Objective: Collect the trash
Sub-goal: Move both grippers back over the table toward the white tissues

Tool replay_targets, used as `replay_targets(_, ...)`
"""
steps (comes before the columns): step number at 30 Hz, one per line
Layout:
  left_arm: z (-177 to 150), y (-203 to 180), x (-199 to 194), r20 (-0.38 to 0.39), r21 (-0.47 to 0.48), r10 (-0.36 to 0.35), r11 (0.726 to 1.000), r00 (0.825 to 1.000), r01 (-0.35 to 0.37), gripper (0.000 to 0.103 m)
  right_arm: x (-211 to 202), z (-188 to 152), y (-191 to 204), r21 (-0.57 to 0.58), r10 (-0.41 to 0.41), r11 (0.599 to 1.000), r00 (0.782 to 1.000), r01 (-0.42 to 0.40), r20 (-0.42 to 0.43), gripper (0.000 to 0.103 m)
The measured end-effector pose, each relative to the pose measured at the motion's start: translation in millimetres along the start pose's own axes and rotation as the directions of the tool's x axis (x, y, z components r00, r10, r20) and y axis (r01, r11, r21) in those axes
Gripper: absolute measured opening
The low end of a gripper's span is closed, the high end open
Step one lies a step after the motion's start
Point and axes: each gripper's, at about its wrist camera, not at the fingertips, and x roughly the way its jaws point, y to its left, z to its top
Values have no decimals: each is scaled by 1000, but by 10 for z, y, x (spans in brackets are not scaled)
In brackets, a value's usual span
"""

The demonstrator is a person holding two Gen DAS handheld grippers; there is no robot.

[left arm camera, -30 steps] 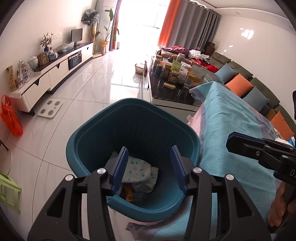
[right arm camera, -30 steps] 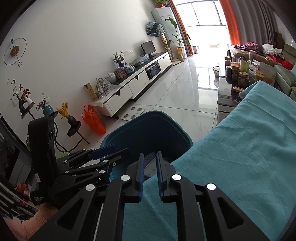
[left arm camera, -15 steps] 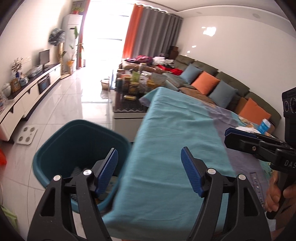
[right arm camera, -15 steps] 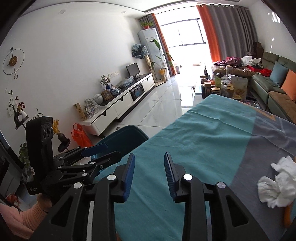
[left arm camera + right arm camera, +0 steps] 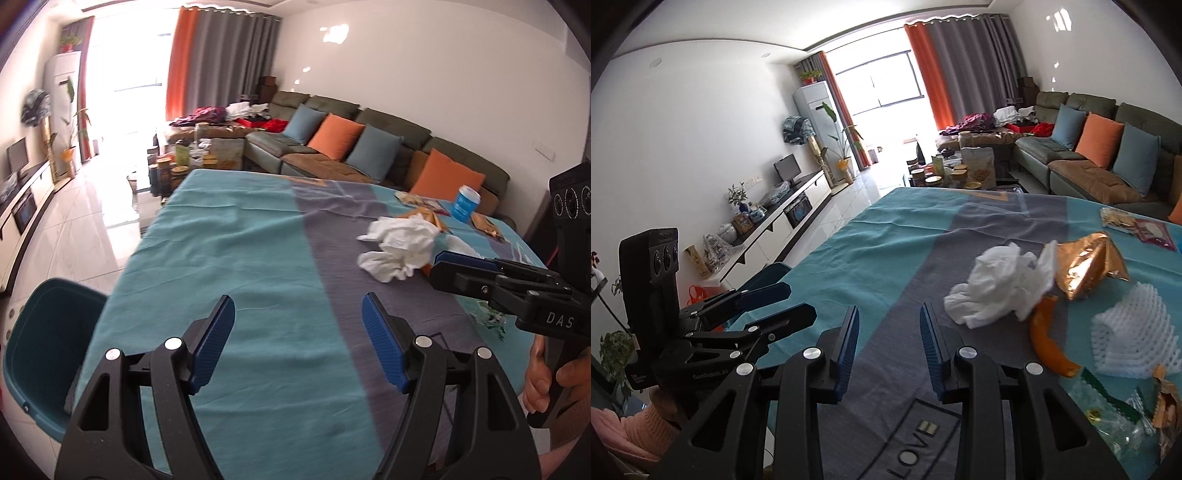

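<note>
While both claws hang over the cloth-covered bench (image 5: 236, 236), neither grips anything. The left claw (image 5: 298, 319) has its blue pads spread wide apart, with only bare teal and grey cloth between them. Ahead of it and off to its right lies the crumpled white tissue (image 5: 399, 251), well apart from its fingertips. The right claw (image 5: 889, 328) has its jaws parted by a narrower gap, again with nothing but grey cloth between the pads. The same tissue (image 5: 997, 288) sits just ahead of it and to its right, near the right pad but not touching it. Touching the tissue's far right side is a gold foil wrapper (image 5: 1089, 266), and from under the tissue an orange peel (image 5: 1047, 339) curves back toward the right claw's right side. Farther right lies a white foam net (image 5: 1130, 332), with scraps of clear and green wrapping (image 5: 1115, 402) nearer the camera. Beyond the tissue, toward the bench's far right corner, stand a blue cup (image 5: 467, 203) and a flat snack packet (image 5: 1137, 225). Off the bench's left edge, behind and left of the left claw, a teal bin (image 5: 40, 354) stands on the floor. A hand (image 5: 554, 373) holds the right claw's handle.
</note>
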Motion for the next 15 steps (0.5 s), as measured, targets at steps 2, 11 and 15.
replay_targets(2, 19, -122, 64, -11, 22, -21, 1000, 1000, 22, 71, -87, -32, -123, 21, -29, 999, 999, 29, 17, 38)
replay_targets(11, 313, -646, 486, -40, 111, -102, 988, 994, 106, 75, -388, -65, -620, 99, -142, 986, 988, 135, 63, 40)
replay_targets(15, 436, -823, 713, -72, 129, -120, 983, 990, 129, 77, -425, -65, -786, 114, -164, 981, 984, 156, 64, 40)
